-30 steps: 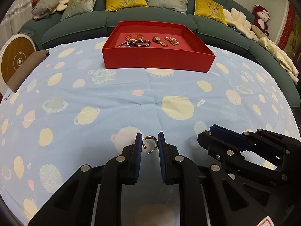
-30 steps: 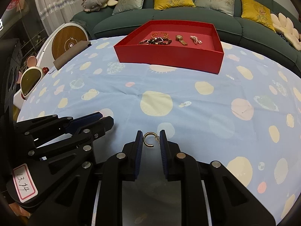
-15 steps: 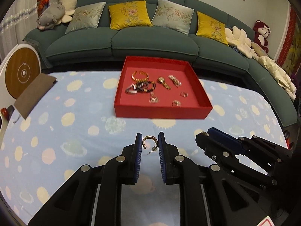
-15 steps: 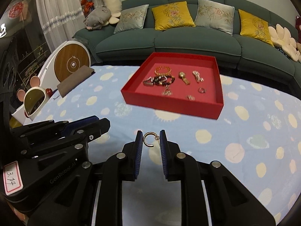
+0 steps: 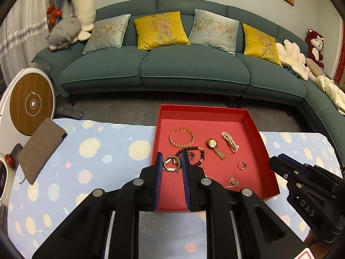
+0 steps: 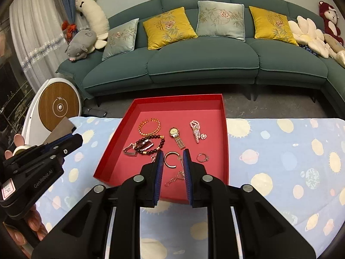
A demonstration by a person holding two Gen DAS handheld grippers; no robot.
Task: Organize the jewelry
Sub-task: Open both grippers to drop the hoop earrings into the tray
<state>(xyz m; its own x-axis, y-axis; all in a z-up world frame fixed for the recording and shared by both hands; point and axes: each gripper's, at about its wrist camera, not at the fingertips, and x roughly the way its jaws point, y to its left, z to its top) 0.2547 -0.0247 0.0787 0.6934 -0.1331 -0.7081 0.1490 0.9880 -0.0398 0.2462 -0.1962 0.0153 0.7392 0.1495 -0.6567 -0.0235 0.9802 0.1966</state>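
My left gripper (image 5: 171,164) is shut on a gold hoop earring (image 5: 171,163) and holds it above the near left part of the red tray (image 5: 262,139). My right gripper (image 6: 172,160) is shut on a second gold hoop earring (image 6: 170,159) above the tray's (image 6: 224,133) near middle. In the tray lie a gold bangle (image 5: 181,137), a dark bead bracelet (image 5: 199,153), a gold watch (image 5: 214,147), a pearl piece (image 5: 229,141), a ring (image 5: 242,165) and a small earring (image 5: 232,182).
The tray sits at the far edge of a table under a blue planet-print cloth (image 5: 97,151). A brown pad (image 5: 39,150) lies at the left edge. A green sofa (image 5: 183,64) with cushions stands behind. A round wooden-faced device (image 5: 31,104) stands at left.
Both grippers have risen from the cloth with their earrings and moved forward, from short of the tray to above its near part.
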